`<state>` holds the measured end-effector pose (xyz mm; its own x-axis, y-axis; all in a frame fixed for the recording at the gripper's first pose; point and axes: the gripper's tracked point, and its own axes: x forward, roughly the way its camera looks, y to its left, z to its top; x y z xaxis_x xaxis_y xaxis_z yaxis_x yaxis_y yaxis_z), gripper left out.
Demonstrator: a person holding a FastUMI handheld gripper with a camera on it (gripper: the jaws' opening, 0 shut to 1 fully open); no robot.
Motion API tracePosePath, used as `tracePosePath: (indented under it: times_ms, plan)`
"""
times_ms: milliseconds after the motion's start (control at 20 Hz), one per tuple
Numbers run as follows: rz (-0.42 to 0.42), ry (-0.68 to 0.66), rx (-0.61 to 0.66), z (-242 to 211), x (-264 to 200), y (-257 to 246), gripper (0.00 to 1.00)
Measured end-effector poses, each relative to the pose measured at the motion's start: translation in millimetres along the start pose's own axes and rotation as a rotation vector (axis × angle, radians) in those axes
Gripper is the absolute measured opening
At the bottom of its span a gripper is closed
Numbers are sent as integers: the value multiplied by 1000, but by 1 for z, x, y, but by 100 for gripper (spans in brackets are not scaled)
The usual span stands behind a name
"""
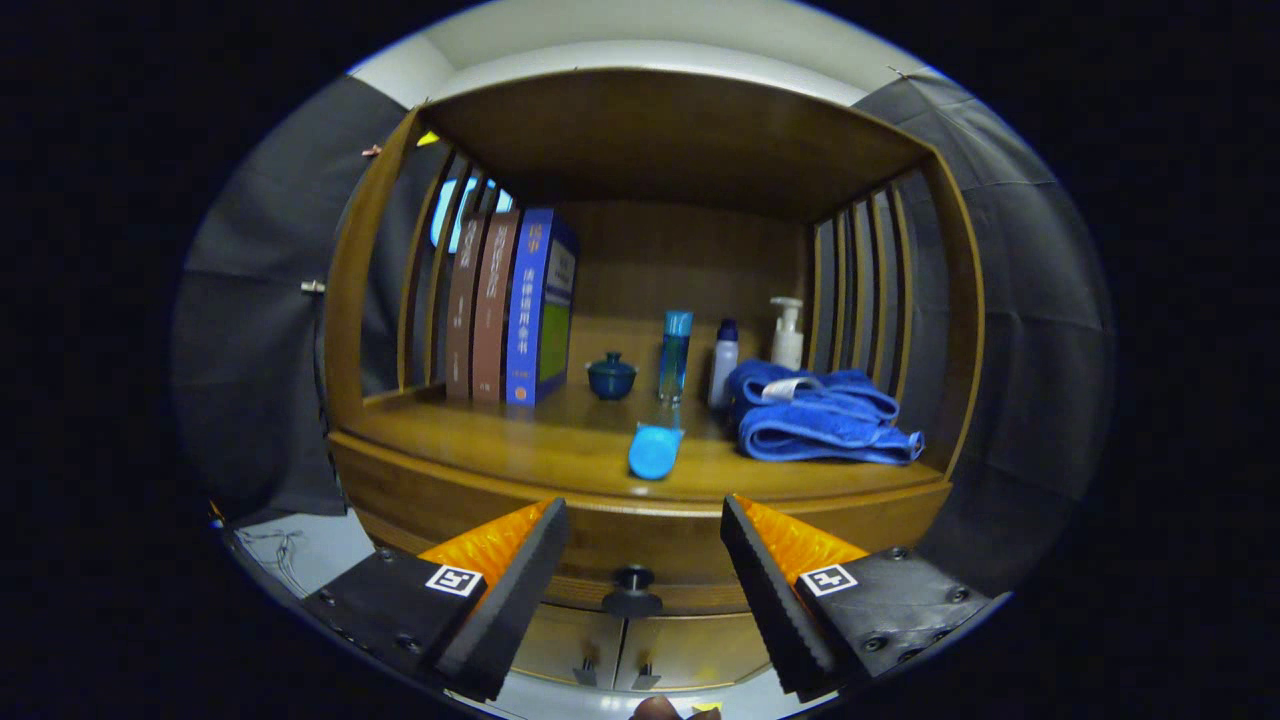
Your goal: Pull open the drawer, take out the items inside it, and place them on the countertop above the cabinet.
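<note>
The claw [645,560] stood spread apart, gripping nothing. The drawer [640,545] sat shut, its knob [632,590] between the fingers at six o'clock, just ahead. A blue item [655,450] lay on the worktop [560,455] at twelve.

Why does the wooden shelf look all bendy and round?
In the gripper view the fisheye lens bows the cabinet and its countertop outward; light glints off the wood, the drawer knob sits shadowed between the open gripper fingers.
</note>
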<state>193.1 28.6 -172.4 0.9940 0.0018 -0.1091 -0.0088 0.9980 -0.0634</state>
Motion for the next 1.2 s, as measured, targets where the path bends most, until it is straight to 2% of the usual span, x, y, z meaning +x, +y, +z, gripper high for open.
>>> tracePosePath:
  times_ms: [250,500,900,1200]
  plan:
    - [11,-48,55,70,-38,-5,99]
    - [33,-47,95,111,-86,-1,99]
    - [65,-68,84,143,-154,2,99]
    - [62,-84,60,152,-171,-2,99]
